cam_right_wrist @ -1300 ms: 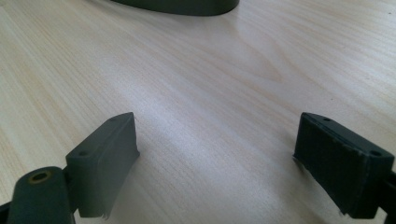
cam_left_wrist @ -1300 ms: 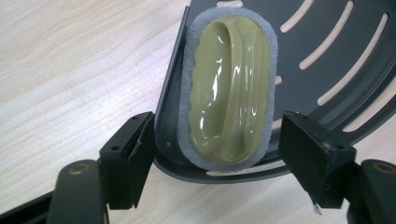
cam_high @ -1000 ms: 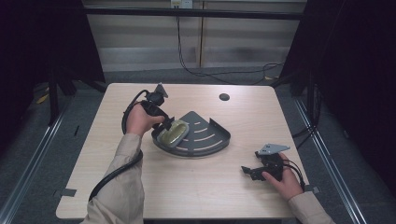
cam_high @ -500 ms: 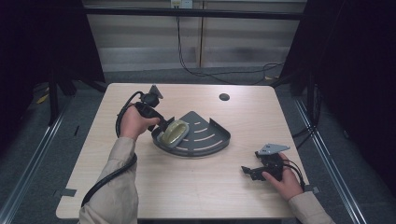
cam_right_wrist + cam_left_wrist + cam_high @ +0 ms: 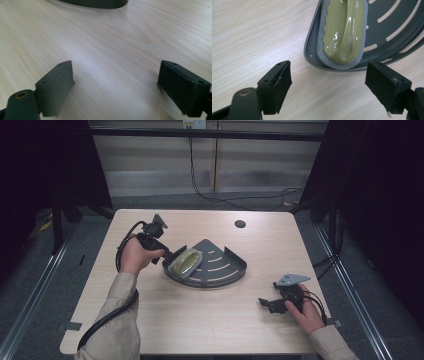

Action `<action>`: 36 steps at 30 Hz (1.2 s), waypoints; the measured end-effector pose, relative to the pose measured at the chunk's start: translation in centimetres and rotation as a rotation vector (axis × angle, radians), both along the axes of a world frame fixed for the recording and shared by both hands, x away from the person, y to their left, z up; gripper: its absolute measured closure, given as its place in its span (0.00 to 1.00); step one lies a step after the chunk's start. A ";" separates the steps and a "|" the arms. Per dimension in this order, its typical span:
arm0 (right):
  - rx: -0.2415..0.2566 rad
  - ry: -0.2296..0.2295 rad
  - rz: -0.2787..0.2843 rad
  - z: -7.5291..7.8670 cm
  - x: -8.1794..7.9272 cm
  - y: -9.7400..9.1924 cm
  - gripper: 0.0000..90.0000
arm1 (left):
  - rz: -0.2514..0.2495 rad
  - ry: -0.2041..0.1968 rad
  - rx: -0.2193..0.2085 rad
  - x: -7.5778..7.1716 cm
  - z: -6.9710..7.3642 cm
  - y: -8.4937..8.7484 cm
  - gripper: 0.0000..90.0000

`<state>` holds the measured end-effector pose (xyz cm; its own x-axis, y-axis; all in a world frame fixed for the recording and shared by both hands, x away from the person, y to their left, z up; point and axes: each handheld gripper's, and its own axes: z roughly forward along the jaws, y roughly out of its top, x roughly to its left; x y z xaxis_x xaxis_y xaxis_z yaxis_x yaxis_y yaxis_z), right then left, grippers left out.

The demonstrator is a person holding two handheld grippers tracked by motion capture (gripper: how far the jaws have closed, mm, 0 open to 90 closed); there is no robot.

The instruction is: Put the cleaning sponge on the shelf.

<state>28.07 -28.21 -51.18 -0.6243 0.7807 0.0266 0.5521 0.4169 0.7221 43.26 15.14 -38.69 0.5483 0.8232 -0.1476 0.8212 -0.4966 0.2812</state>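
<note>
High view above table (image 5: 210,330) looking down, 2 claw views close, low, sharing the tray (image 5: 412,30).

In the left gripper view the grey tray (image 5: 317,53) runs off the top and right edges, and the green scrubber (image 5: 343,30) lying in it is cut by the top edge. In the right gripper view just a dark strip of the tray's wall (image 5: 96,3) shows at the top edge. In the high view the small dark round mark (image 5: 240,224) on the desk (image 5: 210,320) is too small to identify, and the desk's near edge is cut off at the bottom
</note>
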 end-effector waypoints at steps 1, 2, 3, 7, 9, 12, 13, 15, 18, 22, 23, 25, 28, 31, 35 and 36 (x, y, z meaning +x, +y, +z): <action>0.000 0.000 0.000 0.0 0.0 0.0 0.14 | 0.001 0.000 -0.002 -0.1 0.0 0.2 0.23; 0.000 0.002 -0.001 0.0 0.0 0.0 0.14 | 0.005 0.000 -0.003 -0.1 0.0 0.3 0.23; 0.000 0.002 -0.001 0.0 0.0 0.0 0.14 | 0.007 0.001 -0.006 -0.2 -0.1 0.5 0.23; 0.000 0.001 -0.001 0.0 0.0 0.0 0.14 | 0.011 -0.008 -0.008 -0.6 -0.2 1.1 0.22; 0.000 0.003 -0.001 0.0 0.0 0.0 0.14 | 0.009 -0.009 -0.011 -0.8 -0.3 1.3 0.22; 0.001 0.003 -0.002 0.0 0.0 0.0 0.14 | 0.012 -0.007 -0.011 -1.1 -0.5 1.7 0.22; -0.001 0.002 0.000 0.0 0.0 0.0 0.14 | 0.018 -0.008 -0.017 -1.2 -0.6 1.8 0.22; -0.001 0.003 0.000 0.0 0.0 0.0 0.14 | 0.014 -0.011 -0.016 -1.3 -0.7 2.0 0.22; -0.001 0.002 0.000 0.0 0.0 0.0 0.14 | 0.015 -0.013 -0.020 -1.6 -1.0 2.3 0.22; -0.001 0.002 0.001 0.0 0.0 0.0 0.14 | 0.012 -0.011 -0.027 -1.9 -1.3 2.6 0.22; -0.001 0.002 0.000 0.0 0.0 0.0 0.14 | 0.016 -0.010 -0.032 -2.0 -1.4 2.7 0.22; -0.001 0.002 0.000 0.0 0.0 0.0 0.14 | 0.013 -0.008 -0.032 -2.2 -1.7 2.9 0.22; -0.001 0.002 0.000 0.0 0.0 0.0 0.14 | 0.016 -0.008 -0.036 -2.5 -2.0 3.1 0.22; -0.002 0.002 0.000 0.0 0.0 0.0 0.14 | 0.013 -0.008 -0.039 -2.7 -2.4 3.4 0.22; -0.001 0.002 0.000 0.0 0.0 0.0 0.14 | 0.021 -0.011 -0.037 -3.3 -3.1 4.0 0.22; -0.001 0.002 0.000 0.0 0.0 0.0 0.14 | 0.021 -0.011 -0.037 -3.3 -3.1 4.0 0.22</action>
